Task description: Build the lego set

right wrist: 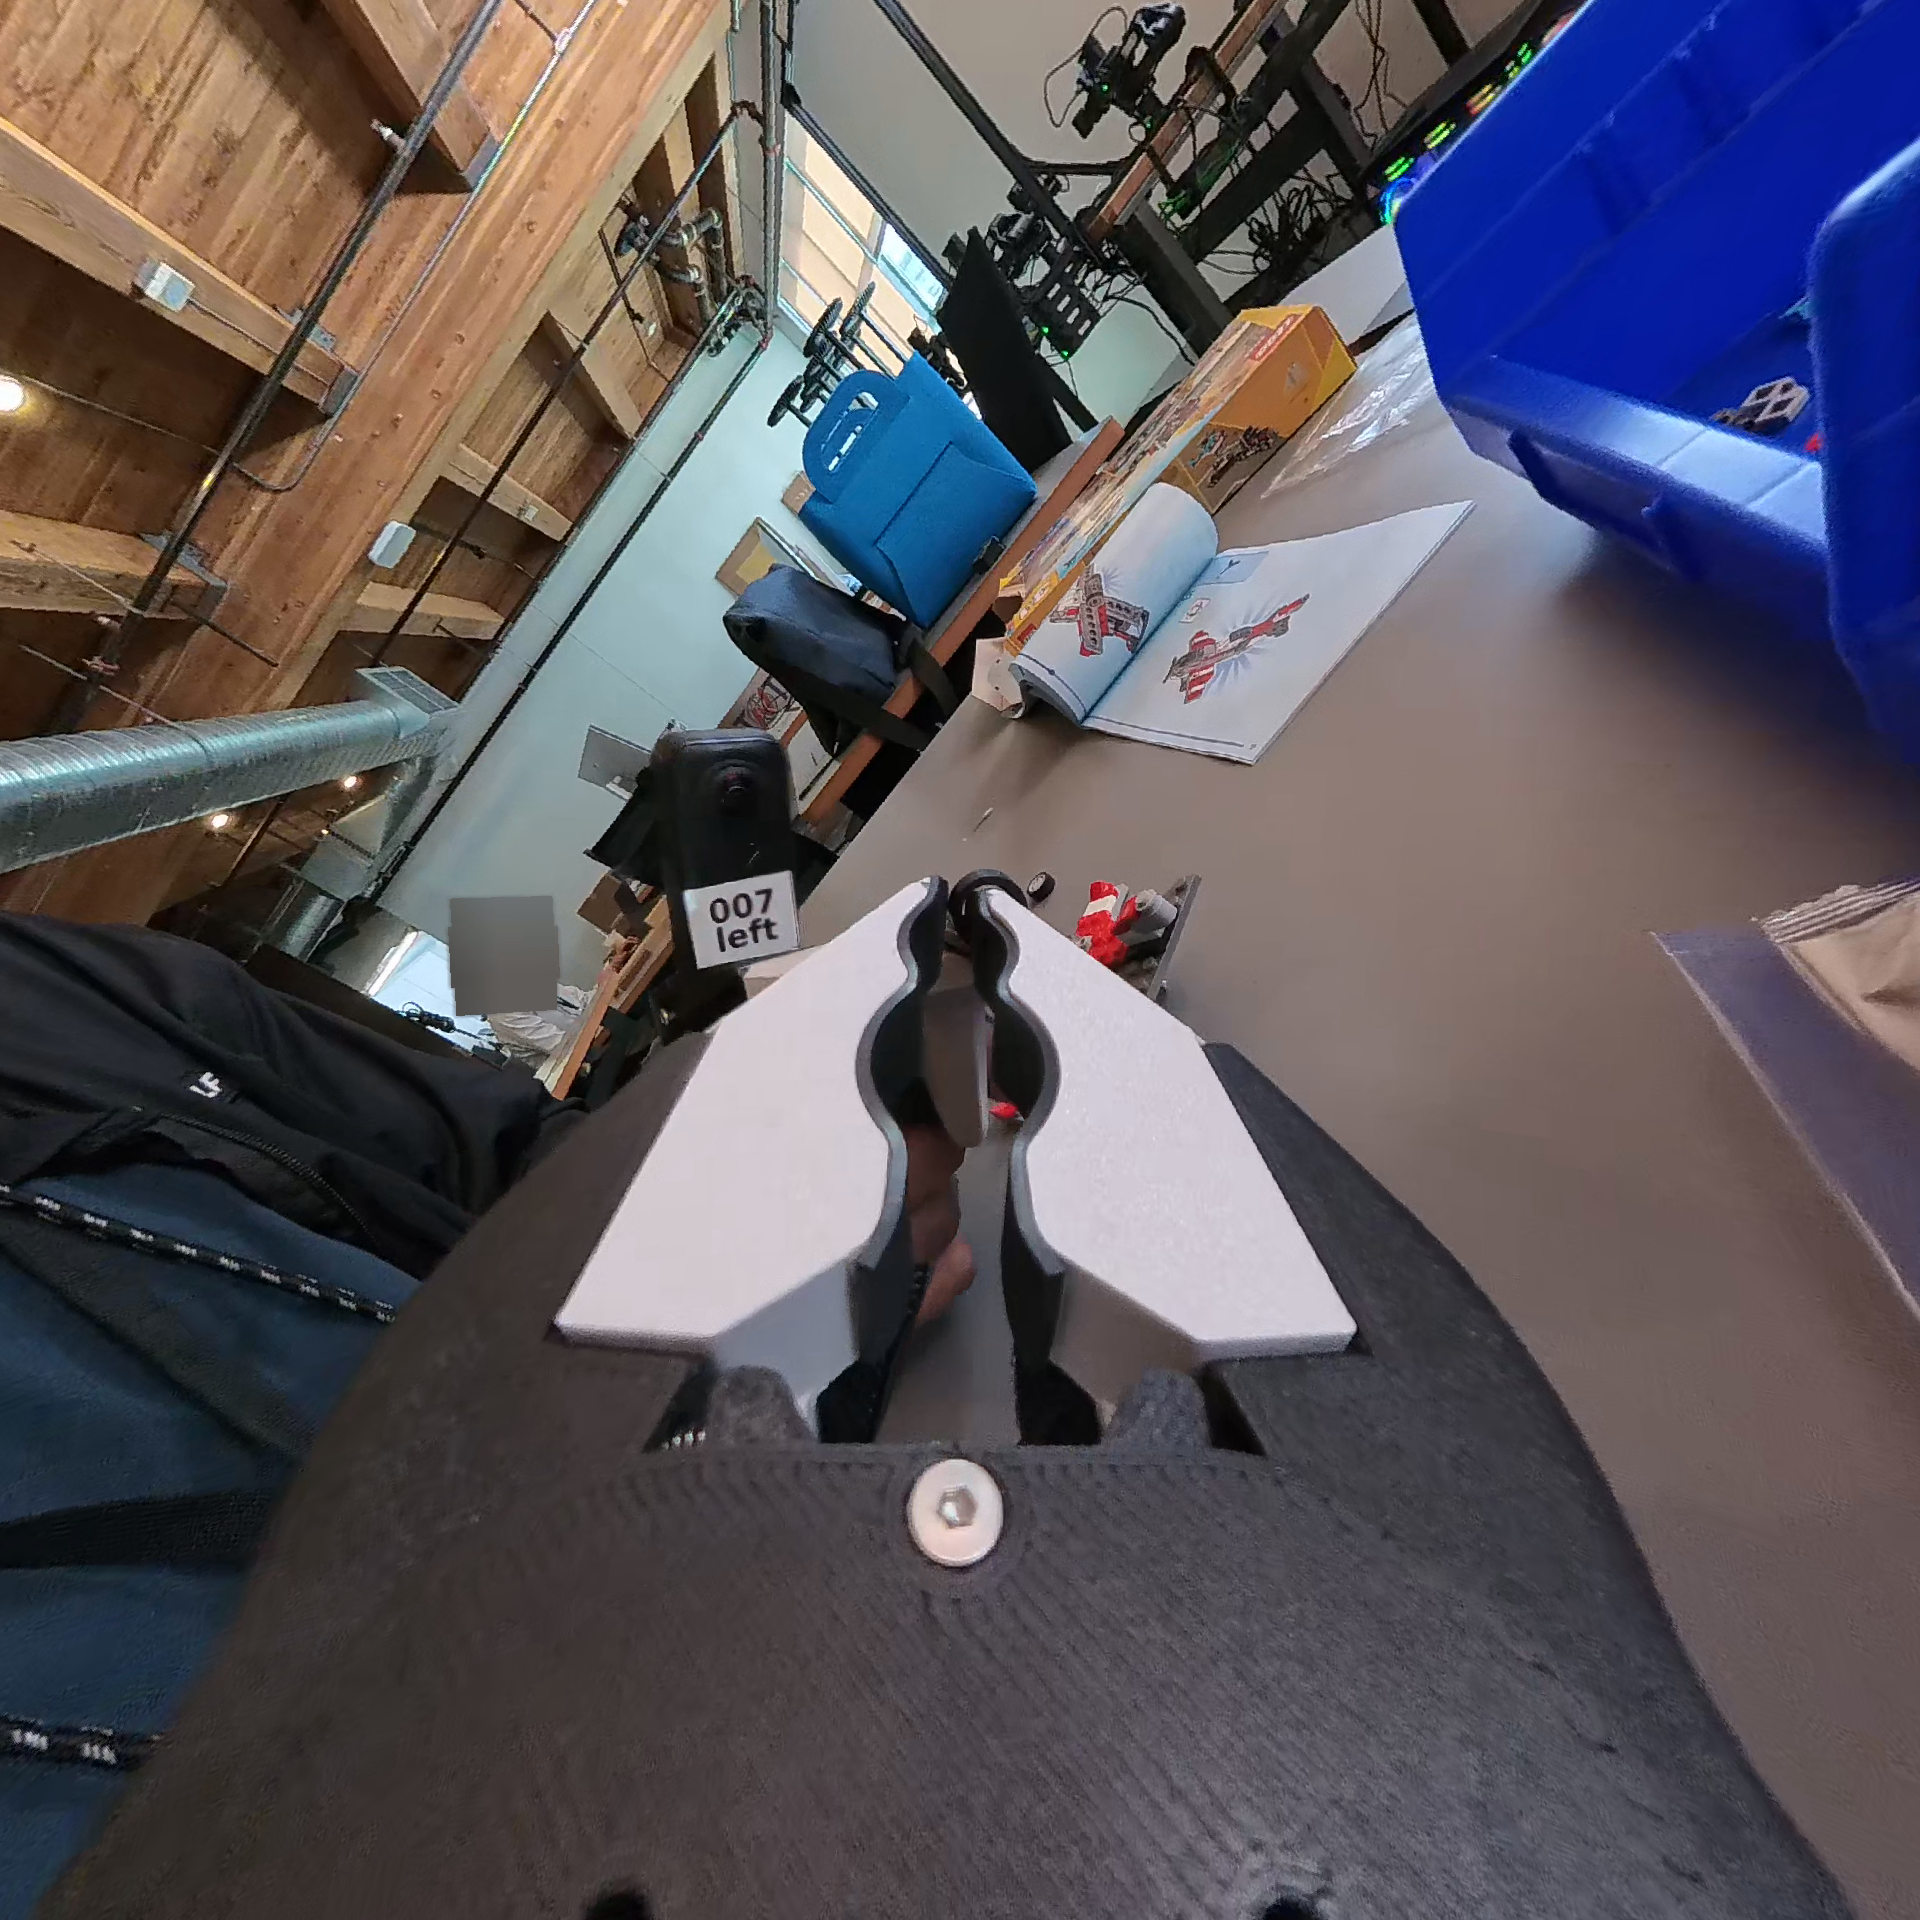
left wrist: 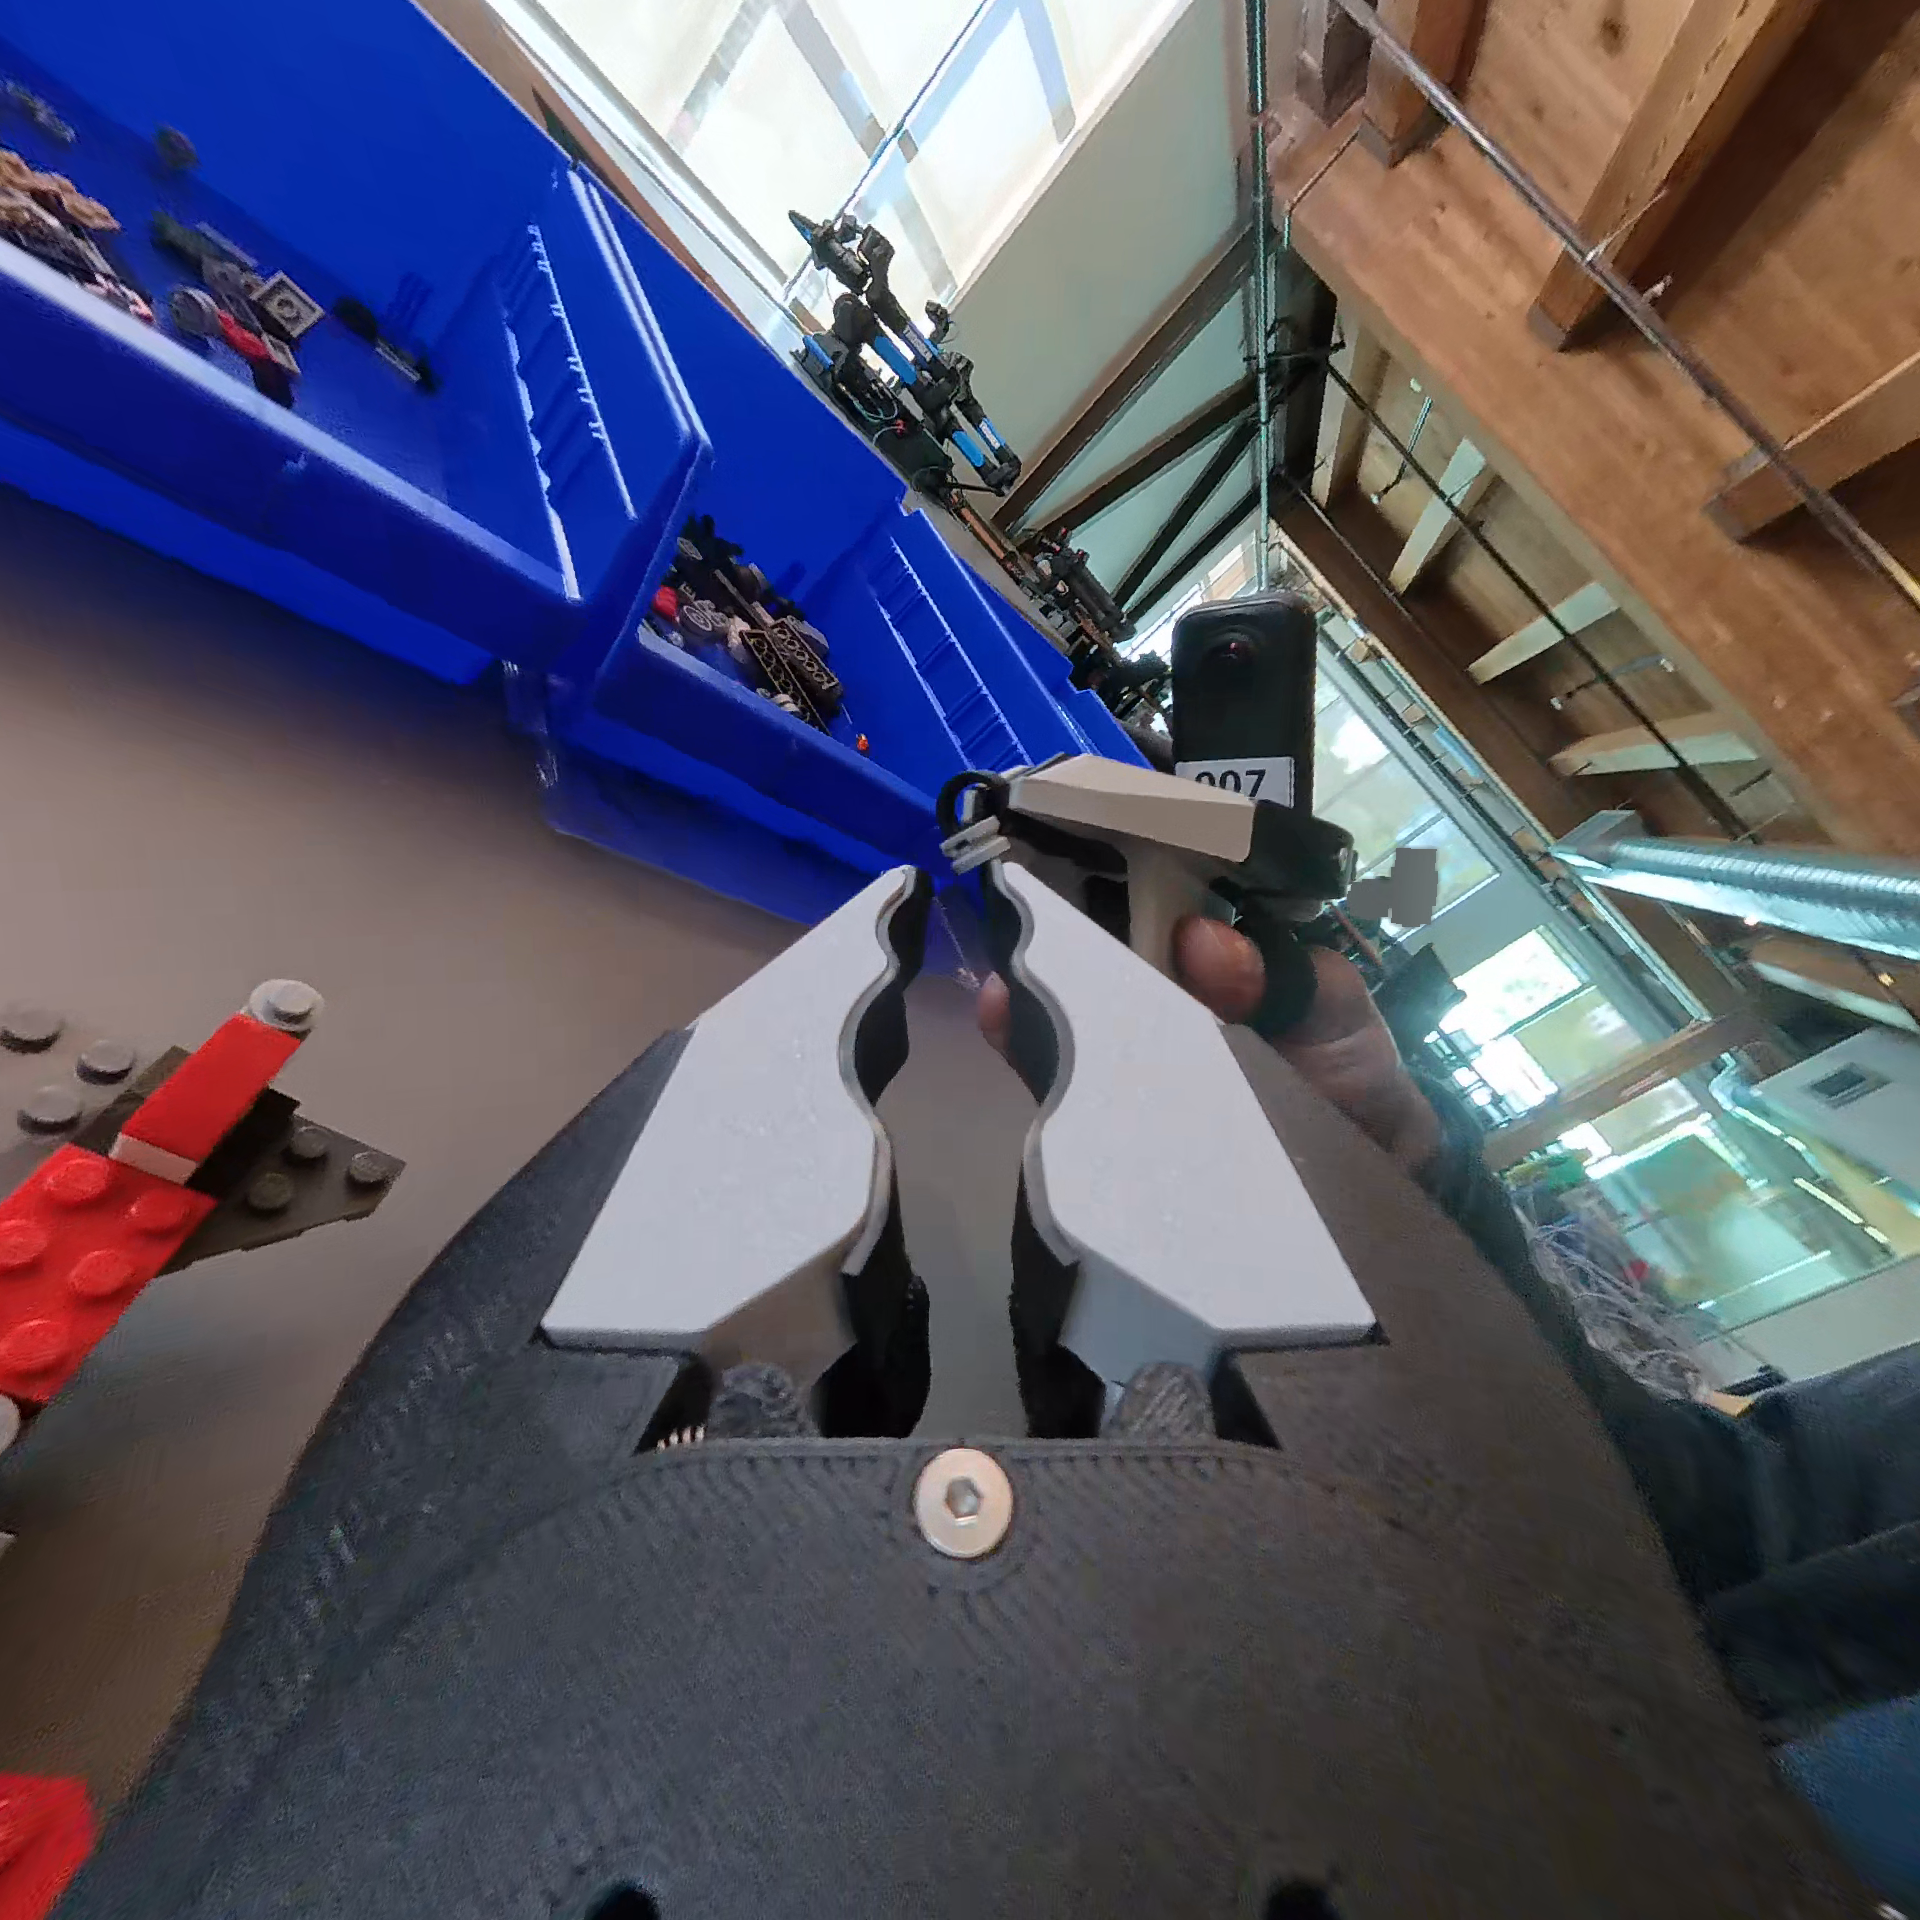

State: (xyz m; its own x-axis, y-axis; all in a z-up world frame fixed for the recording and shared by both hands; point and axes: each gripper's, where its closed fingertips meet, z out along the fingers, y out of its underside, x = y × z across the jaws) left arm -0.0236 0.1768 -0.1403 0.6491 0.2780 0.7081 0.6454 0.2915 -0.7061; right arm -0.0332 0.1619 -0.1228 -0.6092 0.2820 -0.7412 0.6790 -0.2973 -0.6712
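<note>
My right gripper (right wrist: 964, 899) is shut on a small black ring piece (right wrist: 977, 891) at its tips. In the left wrist view the right gripper (left wrist: 977, 826) comes in from the right, and the black ring with a small grey part (left wrist: 966, 831) sits just beyond my left fingertips. My left gripper (left wrist: 956, 883) has its jaws a narrow gap apart with nothing between them. The partly built red and dark grey lego model (left wrist: 156, 1143) lies on the table at the left, also in the right wrist view (right wrist: 1127, 920). One left finger (right wrist: 961, 1070) shows through the right jaws.
Blue bins with loose lego parts (left wrist: 312, 395) (left wrist: 769, 665) stand at the back; one also shows in the right wrist view (right wrist: 1662, 312). An open instruction booklet (right wrist: 1247, 644), a yellow box (right wrist: 1268, 384), a small black wheel (right wrist: 1039, 886) and a plastic bag (right wrist: 1849, 997) lie on the grey table (right wrist: 1455, 1039). Less than 4 cm separates the two grippers' tips.
</note>
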